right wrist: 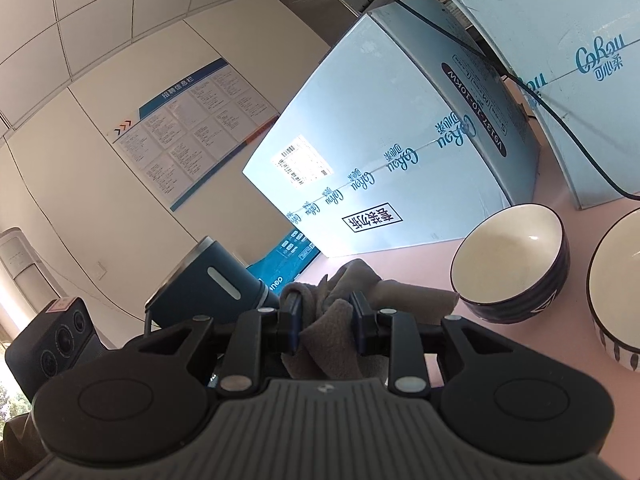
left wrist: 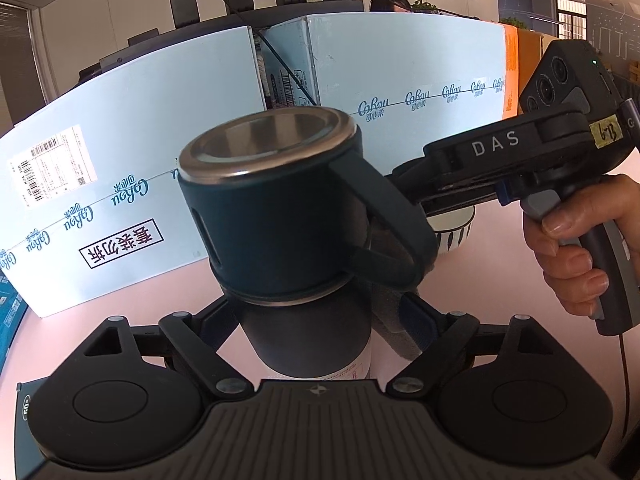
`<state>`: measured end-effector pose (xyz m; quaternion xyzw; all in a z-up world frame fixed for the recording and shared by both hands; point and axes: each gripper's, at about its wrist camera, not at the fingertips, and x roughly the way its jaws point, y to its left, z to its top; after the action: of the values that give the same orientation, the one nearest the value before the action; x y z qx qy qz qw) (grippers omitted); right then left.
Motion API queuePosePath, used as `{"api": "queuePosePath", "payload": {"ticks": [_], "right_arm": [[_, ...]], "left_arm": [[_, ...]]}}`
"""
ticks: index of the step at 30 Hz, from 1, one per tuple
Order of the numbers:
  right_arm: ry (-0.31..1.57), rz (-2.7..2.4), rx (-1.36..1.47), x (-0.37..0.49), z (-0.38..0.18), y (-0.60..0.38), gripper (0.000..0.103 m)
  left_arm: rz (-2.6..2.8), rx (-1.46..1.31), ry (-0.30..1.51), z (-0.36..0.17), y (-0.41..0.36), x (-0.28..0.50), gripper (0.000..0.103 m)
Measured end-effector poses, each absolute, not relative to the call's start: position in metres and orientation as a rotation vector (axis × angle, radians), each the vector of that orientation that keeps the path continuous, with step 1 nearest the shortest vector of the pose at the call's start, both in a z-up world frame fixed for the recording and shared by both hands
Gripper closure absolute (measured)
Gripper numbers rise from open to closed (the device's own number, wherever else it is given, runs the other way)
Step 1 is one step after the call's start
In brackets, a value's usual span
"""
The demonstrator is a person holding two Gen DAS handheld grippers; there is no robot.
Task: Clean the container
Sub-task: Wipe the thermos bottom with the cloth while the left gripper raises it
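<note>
My left tool is clamping the lower body of a dark navy cylindrical insulated bottle with a steel-rimmed cap, and I am holding it raised above the pale pink desk, tilted so that its cap end is pointing away from the left wrist camera. A dark loop strap is hanging from the cap on the bottle's right side. My right tool is closing its fingers on a crumpled grey-brown fleece cloth, pinched between the pads; in the left wrist view the cloth is lying against the right side of the bottle's body, just below the strap. In the right wrist view the bottle is appearing to the left of the cloth, cap end up and away. My right hand is gripping the handle of the right tool, seen at the right edge of the left wrist view. Two cream-lined ceramic bowls with dark patterned outsides are standing on the desk to the right, the nearer-left bowl just beside the second bowl. Large pale blue printed cardboard boxes are standing along the far edge of the desk behind the bottle.
</note>
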<state>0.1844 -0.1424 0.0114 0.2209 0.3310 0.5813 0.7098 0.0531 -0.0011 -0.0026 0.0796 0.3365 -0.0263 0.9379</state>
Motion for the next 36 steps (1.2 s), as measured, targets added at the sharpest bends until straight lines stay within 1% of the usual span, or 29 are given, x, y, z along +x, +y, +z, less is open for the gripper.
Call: {"api": "queuePosePath", "payload": {"ticks": [4,10,24,36], "right_arm": [[0.701,1.307,0.509,0.184,0.022,-0.144,0.073],[0.691,1.311,0.512,0.185,0.024,-0.143,0.073],[0.784,1.274,0.456,0.180,-0.006,-0.136,0.073],[0.711,1.306,0.509,0.183,0.019,-0.143,0.073]], "left_arm": [[-0.037,0.149,0.713,-0.006,-0.001,0.054,0.009],[-0.028,0.170,0.733,-0.012,-0.006,0.052,0.008],[0.004,0.175,0.713,-0.008,-0.006,0.047,0.008],[0.013,0.144,0.659,-0.002,-0.004,0.046,0.006]]}}
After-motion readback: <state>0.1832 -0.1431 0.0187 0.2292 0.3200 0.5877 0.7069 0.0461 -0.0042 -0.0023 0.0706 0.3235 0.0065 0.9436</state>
